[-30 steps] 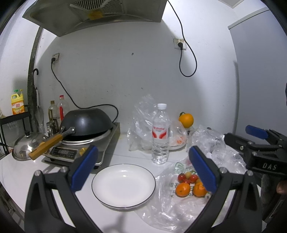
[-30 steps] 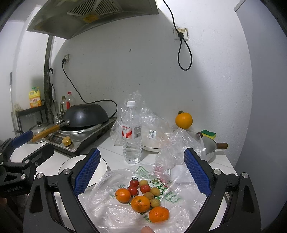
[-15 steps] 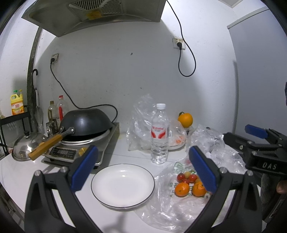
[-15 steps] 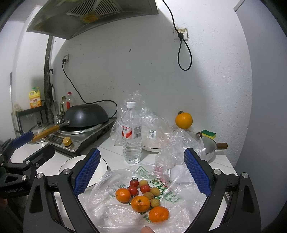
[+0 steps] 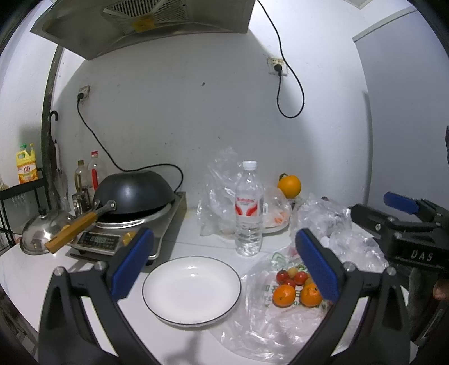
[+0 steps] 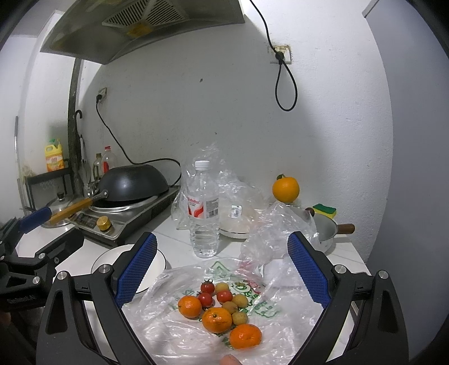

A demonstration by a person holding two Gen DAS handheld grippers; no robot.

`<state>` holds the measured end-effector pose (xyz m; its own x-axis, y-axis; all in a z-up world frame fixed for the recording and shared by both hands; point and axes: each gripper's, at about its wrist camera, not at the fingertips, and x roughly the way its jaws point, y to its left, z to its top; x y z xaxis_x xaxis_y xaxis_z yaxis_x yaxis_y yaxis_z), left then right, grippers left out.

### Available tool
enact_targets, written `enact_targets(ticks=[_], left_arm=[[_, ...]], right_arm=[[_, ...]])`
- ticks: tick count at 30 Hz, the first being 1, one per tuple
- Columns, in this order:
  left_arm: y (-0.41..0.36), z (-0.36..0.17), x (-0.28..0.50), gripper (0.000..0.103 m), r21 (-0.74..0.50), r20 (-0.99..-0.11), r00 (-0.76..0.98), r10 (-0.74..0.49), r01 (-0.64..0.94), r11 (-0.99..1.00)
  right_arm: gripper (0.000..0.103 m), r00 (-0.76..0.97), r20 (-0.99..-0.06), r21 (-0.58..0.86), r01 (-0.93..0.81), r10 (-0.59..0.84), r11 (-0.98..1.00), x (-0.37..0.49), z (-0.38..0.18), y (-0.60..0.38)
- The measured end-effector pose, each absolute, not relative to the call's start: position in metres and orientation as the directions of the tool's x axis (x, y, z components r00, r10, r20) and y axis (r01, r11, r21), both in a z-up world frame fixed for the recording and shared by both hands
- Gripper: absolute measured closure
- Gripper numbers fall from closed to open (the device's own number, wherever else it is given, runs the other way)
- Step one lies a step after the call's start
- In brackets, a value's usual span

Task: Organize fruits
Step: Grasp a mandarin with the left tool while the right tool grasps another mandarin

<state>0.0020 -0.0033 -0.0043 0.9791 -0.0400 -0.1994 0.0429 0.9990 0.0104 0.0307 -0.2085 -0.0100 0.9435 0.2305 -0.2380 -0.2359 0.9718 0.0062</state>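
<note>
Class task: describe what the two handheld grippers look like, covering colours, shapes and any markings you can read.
Both the left gripper and the right gripper have black angular frames with silver screws and two long fingers faced with blue pads, whose grid texture shows in the right wrist view. Seen from the left wrist view, the right gripper's side bears white lettering "DAS". No cables or sleeves show.

In front of me a rough white wall [image 5: 174, 118] carries two sockets with black cords [image 5: 290, 84]; a steel range hood [image 5: 146, 22] hangs above, over the white desk [image 5: 25, 269].
</note>
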Motion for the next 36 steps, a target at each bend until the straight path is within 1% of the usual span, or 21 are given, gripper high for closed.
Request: enact_targets(ticks=[6,12,15,17,18,19,21,24,26,27,28,29,30,31,32,33,34,36], left_arm=[[-0.021,-0.011,0.009,0.001,0.064,-0.247,0.968,-0.04,0.058,0.996],[-0.04,-0.025,0.026,0.001,0.101,-0.299,0.953,-0.054,0.088,0.991],[-0.053,-0.035,0.041,0.001,0.129,-0.335,0.94,-0.062,0.111,0.985],[-0.058,-0.041,0.049,0.002,0.133,-0.358,0.93,-0.076,0.132,0.982],[-0.063,-0.047,0.055,0.002,0.138,-0.378,0.922,-0.082,0.144,0.98],[-0.066,-0.051,0.059,0.002,0.143,-0.392,0.916,-0.086,0.153,0.978],[-0.073,-0.059,0.068,0.002,0.154,-0.417,0.904,-0.088,0.166,0.974],[-0.08,-0.069,0.076,0.002,0.163,-0.445,0.89,-0.094,0.184,0.969],[-0.084,-0.073,0.08,0.005,0.171,-0.461,0.882,-0.097,0.195,0.966],[-0.087,-0.077,0.083,0.01,0.177,-0.474,0.875,-0.099,0.205,0.963],[-0.089,-0.079,0.084,0.013,0.181,-0.484,0.869,-0.102,0.213,0.96],[-0.091,-0.082,0.087,0.013,0.186,-0.497,0.861,-0.105,0.224,0.957],[-0.093,-0.085,0.089,0.013,0.188,-0.504,0.857,-0.108,0.231,0.955],[-0.095,-0.088,0.091,0.014,0.191,-0.518,0.849,-0.109,0.239,0.952],[-0.097,-0.092,0.094,0.015,0.194,-0.532,0.839,-0.11,0.247,0.949],[-0.099,-0.095,0.096,0.019,0.196,-0.543,0.832,-0.113,0.256,0.947],[-0.101,-0.097,0.097,0.022,0.199,-0.552,0.826,-0.113,0.262,0.944],[-0.104,-0.103,0.101,0.025,0.205,-0.576,0.809,-0.114,0.278,0.939]], right_arm=[[0.007,0.938,-0.265,0.007,-0.228,0.222,0.974,0.034,-0.017,-0.224],[0.007,0.905,-0.369,-0.019,-0.234,0.211,0.972,0.052,-0.044,-0.239],[0.008,0.876,-0.425,-0.003,-0.253,0.228,0.967,0.061,-0.059,-0.245],[0.013,0.849,-0.461,0.024,-0.278,0.257,0.96,0.067,-0.07,-0.246],[0.018,0.836,-0.48,0.03,-0.288,0.266,0.957,0.07,-0.076,-0.245],[0.022,0.823,-0.499,0.029,-0.297,0.271,0.955,0.073,-0.082,-0.244],[0.024,0.8,-0.531,0.025,-0.315,0.28,0.949,0.077,-0.092,-0.241],[0.025,0.769,-0.567,0.036,-0.336,0.296,0.941,0.082,-0.105,-0.24],[0.025,0.753,-0.585,0.046,-0.34,0.301,0.939,0.085,-0.113,-0.241],[0.025,0.745,-0.594,0.05,-0.344,0.305,0.938,0.086,-0.116,-0.242],[0.025,0.739,-0.6,0.054,-0.345,0.307,0.937,0.086,-0.118,-0.243],[0.025,0.732,-0.607,0.061,-0.346,0.31,0.936,0.086,-0.121,-0.243],[0.028,0.724,-0.615,0.066,-0.348,0.312,0.935,0.087,-0.122,-0.243],[0.035,0.717,-0.622,0.07,-0.351,0.316,0.934,0.088,-0.123,-0.243],[0.037,0.71,-0.628,0.073,-0.354,0.318,0.933,0.089,-0.126,-0.243],[0.04,0.702,-0.636,0.077,-0.354,0.32,0.932,0.09,-0.128,-0.244],[0.042,0.695,-0.642,0.082,-0.358,0.324,0.93,0.091,-0.129,-0.244],[0.043,0.682,-0.652,0.089,-0.365,0.332,0.927,0.092,-0.13,-0.244]])
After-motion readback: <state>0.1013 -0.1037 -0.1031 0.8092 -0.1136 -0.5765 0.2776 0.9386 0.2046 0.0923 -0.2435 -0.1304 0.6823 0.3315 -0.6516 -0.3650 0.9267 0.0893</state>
